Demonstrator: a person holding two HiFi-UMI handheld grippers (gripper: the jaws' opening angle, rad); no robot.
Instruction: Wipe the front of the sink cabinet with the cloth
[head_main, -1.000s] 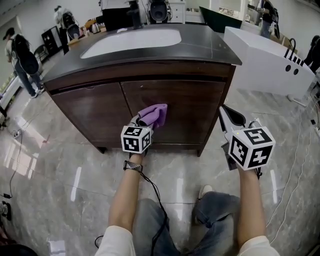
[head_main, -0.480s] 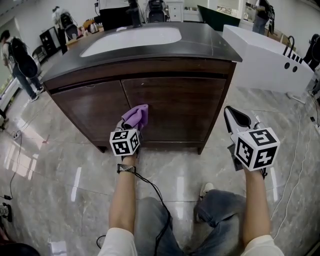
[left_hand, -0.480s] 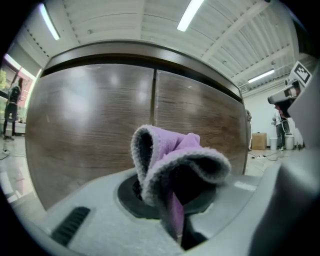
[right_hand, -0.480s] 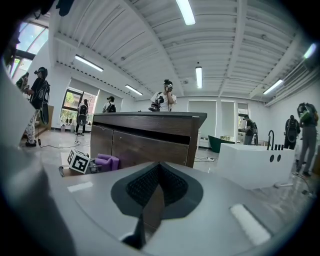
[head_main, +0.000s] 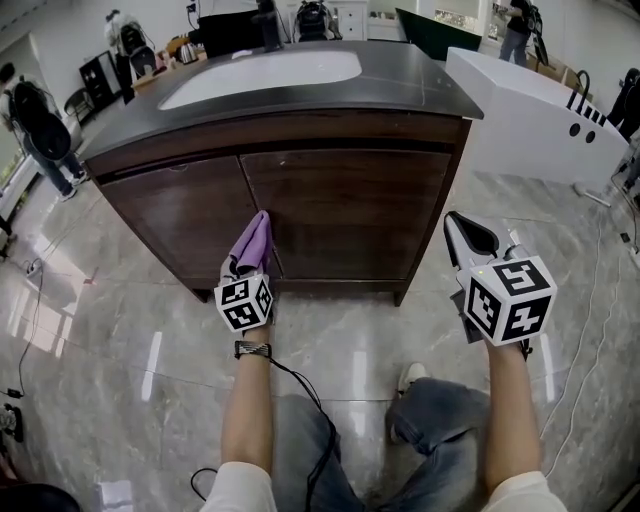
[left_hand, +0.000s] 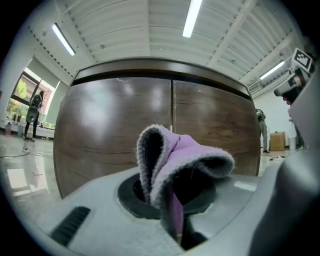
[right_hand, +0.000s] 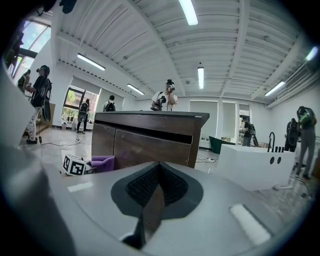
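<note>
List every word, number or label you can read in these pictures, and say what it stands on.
No text can be read anywhere.
The cube on the left gripper and the cube on the right gripper bear only black-and-white square patterns, not letters.
The cabinet and the cloth show no print.

The cabinet blocks the frame's middle; open floor lies lower left; a white tub crowds upper right.
</note>
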